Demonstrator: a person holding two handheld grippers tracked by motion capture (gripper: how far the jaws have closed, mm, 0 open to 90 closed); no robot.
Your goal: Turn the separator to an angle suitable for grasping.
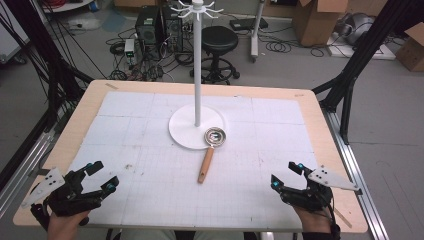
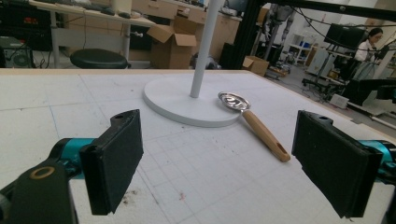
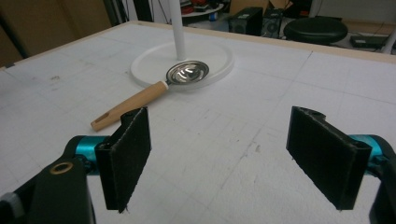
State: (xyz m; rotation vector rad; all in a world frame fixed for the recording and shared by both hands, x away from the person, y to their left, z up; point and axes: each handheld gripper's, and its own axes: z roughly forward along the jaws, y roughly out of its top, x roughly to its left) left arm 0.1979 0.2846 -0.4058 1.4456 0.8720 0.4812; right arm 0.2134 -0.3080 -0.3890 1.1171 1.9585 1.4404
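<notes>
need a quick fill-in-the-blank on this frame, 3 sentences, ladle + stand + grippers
1. The ladle has a metal bowl and a ____ handle.
2. The ladle's bowl rests on the round base of the white ____.
3. The left hand-held gripper and the right hand-held gripper both have their jaws ____, with nothing between them.

Missing words: wooden; stand; open

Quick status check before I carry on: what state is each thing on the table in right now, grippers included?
Ladle: lying flat, bowl up and empty, resting on the rim of the stand's base, wooden handle toward the person; untouched.
Hook stand: upright on its round white base, hooks at the top bare.
Left gripper: jaws open, nothing between them, near the table's front left corner.
Right gripper: jaws open, nothing between them, near the front right corner.
</notes>
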